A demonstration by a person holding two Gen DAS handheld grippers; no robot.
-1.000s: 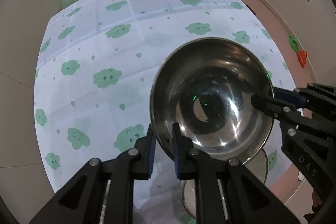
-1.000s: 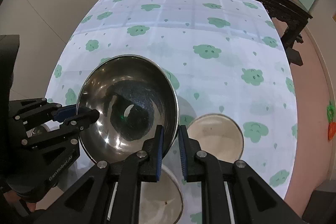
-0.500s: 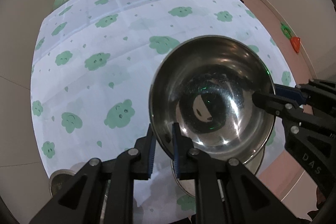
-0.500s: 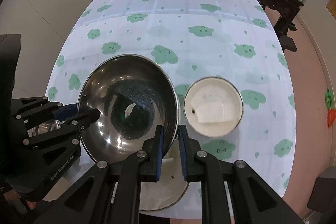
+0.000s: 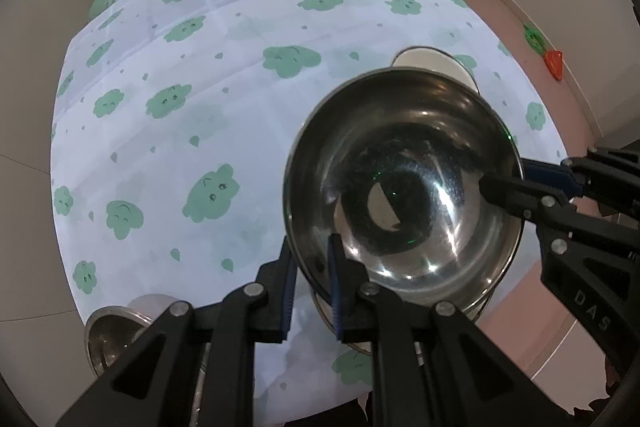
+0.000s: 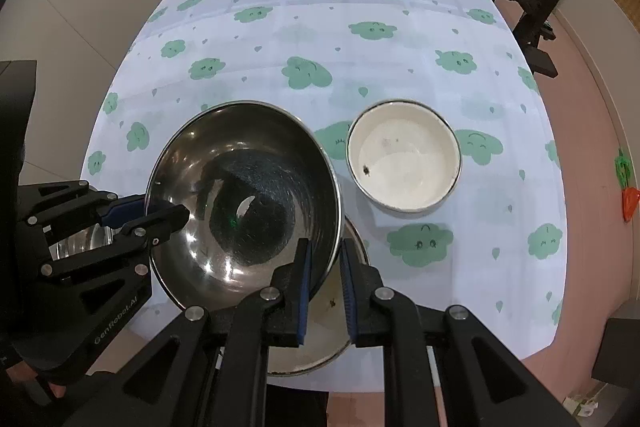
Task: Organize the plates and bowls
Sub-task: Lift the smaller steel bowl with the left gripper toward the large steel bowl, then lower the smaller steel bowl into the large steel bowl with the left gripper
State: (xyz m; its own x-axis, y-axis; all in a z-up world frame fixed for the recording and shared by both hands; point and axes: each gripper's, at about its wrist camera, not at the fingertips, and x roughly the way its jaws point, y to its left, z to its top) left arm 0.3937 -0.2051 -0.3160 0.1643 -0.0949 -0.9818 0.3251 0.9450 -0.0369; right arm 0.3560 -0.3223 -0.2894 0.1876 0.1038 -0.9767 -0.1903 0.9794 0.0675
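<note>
Lighting: even, moderately bright indoor light from overhead. Glare: small white highlights and a green speck inside the steel bowl (image 5: 404, 187). Shadows: soft, faint grey patches on the table (image 6: 320, 39) cloth. Focus: sharp across the centre; claw arms at the bottom slightly soft. Distortion: strong fisheye bulge, table edges curved, black vignette in all corners.

steep close wrist views, shared steel bowl (image 5: 404, 187)
</note>
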